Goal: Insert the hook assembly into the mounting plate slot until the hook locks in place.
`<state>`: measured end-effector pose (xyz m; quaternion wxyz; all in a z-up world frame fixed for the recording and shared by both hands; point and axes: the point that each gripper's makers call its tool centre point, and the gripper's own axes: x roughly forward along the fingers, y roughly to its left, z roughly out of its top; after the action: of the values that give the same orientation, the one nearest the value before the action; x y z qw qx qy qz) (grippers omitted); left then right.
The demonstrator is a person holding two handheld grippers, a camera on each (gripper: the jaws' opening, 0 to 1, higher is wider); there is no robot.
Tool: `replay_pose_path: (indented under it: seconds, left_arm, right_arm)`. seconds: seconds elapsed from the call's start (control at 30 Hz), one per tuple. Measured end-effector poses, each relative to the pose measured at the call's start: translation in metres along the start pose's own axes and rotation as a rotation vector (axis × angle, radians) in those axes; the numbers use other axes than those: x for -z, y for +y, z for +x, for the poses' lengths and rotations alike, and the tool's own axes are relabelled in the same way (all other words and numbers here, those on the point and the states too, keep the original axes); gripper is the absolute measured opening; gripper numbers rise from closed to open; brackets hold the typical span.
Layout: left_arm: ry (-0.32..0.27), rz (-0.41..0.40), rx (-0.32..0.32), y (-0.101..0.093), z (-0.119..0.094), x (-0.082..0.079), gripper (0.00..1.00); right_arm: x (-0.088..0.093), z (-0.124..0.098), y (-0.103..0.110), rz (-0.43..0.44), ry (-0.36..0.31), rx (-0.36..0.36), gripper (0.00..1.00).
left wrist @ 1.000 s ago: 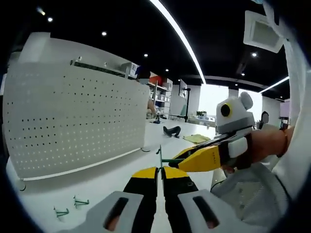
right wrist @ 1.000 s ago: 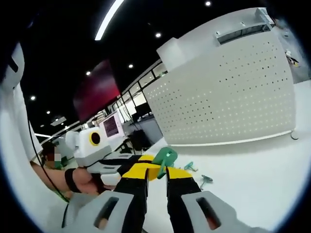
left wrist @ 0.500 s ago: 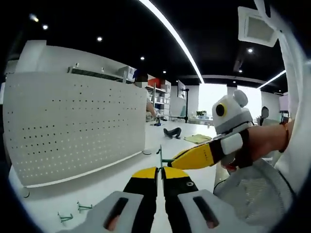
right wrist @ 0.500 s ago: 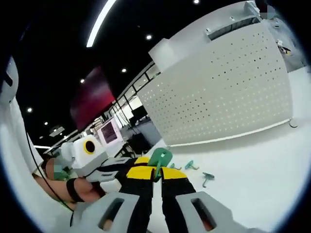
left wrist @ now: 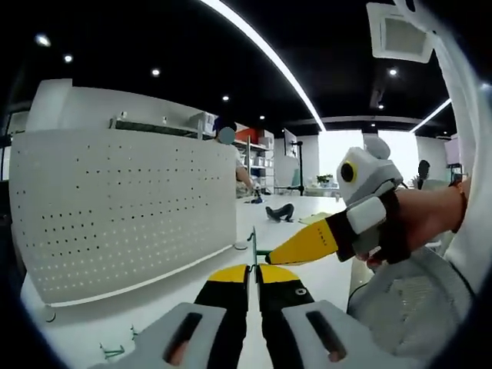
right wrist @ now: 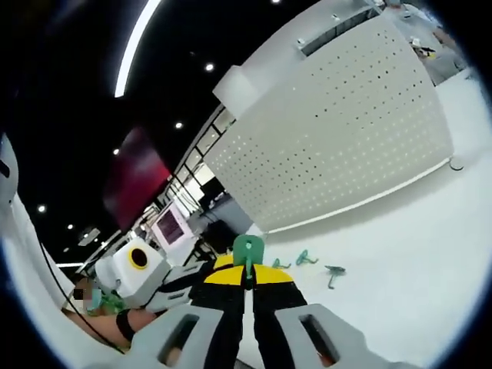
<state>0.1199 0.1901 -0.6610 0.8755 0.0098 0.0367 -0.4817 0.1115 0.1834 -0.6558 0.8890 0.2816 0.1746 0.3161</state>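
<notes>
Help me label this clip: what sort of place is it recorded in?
Probably an open-plan lab or workshop: a white perforated pegboard panel stands on a white table, long ceiling strip lights run overhead, and shelving with storage boxes lines the background.

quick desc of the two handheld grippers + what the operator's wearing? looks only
Both alike: left gripper and right gripper have black jaws with yellow tips rising from pale grey bodies with dark slots. Seen from the left gripper view, the right gripper's yellow jaw tapers to a point, with a white block behind it. A black strap wraps the hand holding it, an orange band circles the wrist, and the sleeve is white.
</notes>
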Motion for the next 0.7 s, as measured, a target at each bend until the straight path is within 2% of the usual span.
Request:
replay_pose_path:
  seconds: [0.17,0.47,0.7]
  left_arm:
    - [0.003,-0.054,0.006,-0.0001,0.0001,0.0016,0.05]
    - [0.005,-0.085,0.005,0.0013,-0.0008,0.0033,0.06]
    - [0.004,-0.079,0.004,0.0014,-0.0013,0.0025,0.07]
  right_arm:
    - [0.0012,-0.0005,0.0001,0.003,0.012,-0.001,0.01]
    - [0.0023,0.0011,0.0004,-0.031,0.032,0.011,0.01]
    - [0.0012,0.0010,-0.0001,-0.084,0.060,0.018,0.01]
